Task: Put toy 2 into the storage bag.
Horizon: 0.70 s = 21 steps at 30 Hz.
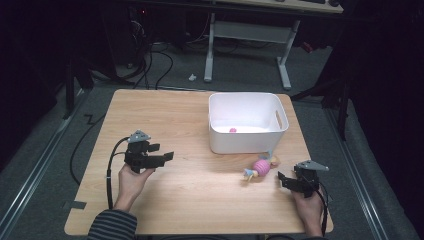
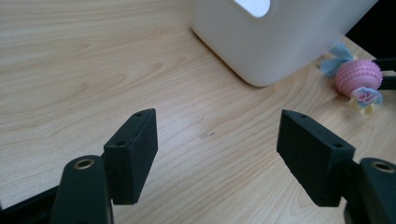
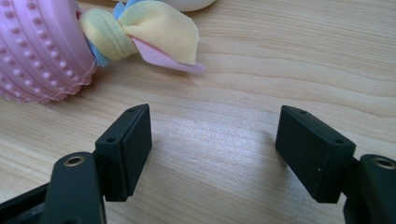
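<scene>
Pink knobbly toy [image 1: 261,167] w/ cloth tails, long axis diagonal toward bin [image 1: 247,145], both grippers' fingers spread, empty

Left tool [image 1: 165,151]: black body, grey three-cornered top plate, black cable. Right tool [image 1: 280,177]: same build. Flat rectangular pads [image 2: 133,156] (screw holes visible). Striped sleeve [image 1: 112,224].

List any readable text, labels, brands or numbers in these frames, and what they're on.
None readable: no print shows on the white bin, the pink knobbly toy, the wooden table or either pair of tongs, left and right.
</scene>
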{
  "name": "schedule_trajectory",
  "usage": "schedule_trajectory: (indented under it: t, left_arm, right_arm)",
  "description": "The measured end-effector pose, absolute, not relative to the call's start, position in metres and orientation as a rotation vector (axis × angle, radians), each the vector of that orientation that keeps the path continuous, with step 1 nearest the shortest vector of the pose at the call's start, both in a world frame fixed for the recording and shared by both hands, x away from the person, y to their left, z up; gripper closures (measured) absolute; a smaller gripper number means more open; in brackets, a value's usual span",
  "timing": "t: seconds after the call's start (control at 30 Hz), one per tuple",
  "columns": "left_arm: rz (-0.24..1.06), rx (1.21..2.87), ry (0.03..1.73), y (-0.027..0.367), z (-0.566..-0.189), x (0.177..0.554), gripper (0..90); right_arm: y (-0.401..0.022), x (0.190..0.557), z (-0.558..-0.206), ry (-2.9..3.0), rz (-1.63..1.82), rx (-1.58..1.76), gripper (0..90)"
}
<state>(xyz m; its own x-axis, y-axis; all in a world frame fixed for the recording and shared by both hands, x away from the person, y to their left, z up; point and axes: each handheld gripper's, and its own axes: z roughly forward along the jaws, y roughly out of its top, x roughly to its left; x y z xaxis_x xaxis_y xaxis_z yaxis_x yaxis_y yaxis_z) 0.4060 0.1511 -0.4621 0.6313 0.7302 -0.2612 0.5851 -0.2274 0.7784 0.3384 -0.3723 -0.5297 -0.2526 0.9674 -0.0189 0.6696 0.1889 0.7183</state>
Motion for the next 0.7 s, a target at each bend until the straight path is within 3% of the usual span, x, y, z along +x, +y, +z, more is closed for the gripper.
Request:
schedule_trajectory:
  t: [0.7]
  left_arm:
    - [0.233,1.987,1.100,0.145,-0.497,0.400,29.5]
  right_arm:
    - [-0.372,0.338,-0.530,1.995,0.828,1.528,27.4]
